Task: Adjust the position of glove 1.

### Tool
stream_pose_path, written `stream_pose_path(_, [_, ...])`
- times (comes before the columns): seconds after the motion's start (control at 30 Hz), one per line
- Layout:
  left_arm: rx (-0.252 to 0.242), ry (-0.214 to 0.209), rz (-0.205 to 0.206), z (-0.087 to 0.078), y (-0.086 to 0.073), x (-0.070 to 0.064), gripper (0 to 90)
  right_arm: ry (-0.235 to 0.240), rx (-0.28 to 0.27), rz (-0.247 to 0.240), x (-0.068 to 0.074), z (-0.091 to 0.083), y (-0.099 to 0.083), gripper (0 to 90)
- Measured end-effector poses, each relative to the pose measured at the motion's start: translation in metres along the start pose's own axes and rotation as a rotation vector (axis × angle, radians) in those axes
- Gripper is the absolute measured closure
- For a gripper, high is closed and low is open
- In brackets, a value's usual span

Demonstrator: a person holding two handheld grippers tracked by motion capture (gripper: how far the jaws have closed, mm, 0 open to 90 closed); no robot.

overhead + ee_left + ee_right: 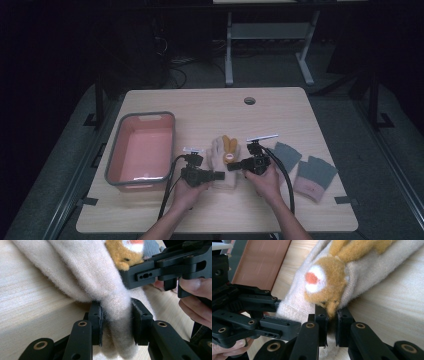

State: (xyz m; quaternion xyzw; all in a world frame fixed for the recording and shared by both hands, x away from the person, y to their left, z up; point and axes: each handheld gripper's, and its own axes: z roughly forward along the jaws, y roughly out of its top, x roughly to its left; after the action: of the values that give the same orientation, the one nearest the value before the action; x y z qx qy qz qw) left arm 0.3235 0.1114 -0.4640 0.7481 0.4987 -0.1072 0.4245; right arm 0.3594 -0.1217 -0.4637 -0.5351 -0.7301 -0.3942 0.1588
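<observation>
Near the centre of the high view, slightly below the middle, a cream knitted glove (223,162) with an orange plush animal face lies on the wooden table (280,115), and both grippers grip it from opposite sides. The left gripper (117,323) has its jaws clamped on a fold of the glove's cream edge, and the right gripper (332,317) pinches the lower edge of the orange face (325,282). A pink basin (142,148) with a grey rim sits at the left of the high view, and two grey fingerless gloves (306,169) lie at the right.
</observation>
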Motion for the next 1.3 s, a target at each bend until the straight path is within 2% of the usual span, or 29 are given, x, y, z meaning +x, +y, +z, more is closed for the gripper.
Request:
stream_pose_path(0.43, [-0.012,-0.025,0.010,-0.005,0.002,-0.002,66.0,0.017,0.005,-0.006,0.004,-0.007,0.001,82.7])
stream_pose_path(0.8, [-0.020,-0.043,0.033,-0.011,0.007,-0.007,66.2,0.040,-0.021,0.003,0.006,-0.014,0.002,82.8])
stream_pose_path(1.3, [-0.046,-0.068,0.066,-0.026,0.019,-0.013,66.3,0.055,-0.052,-0.024,0.019,-0.028,0.011,82.9])
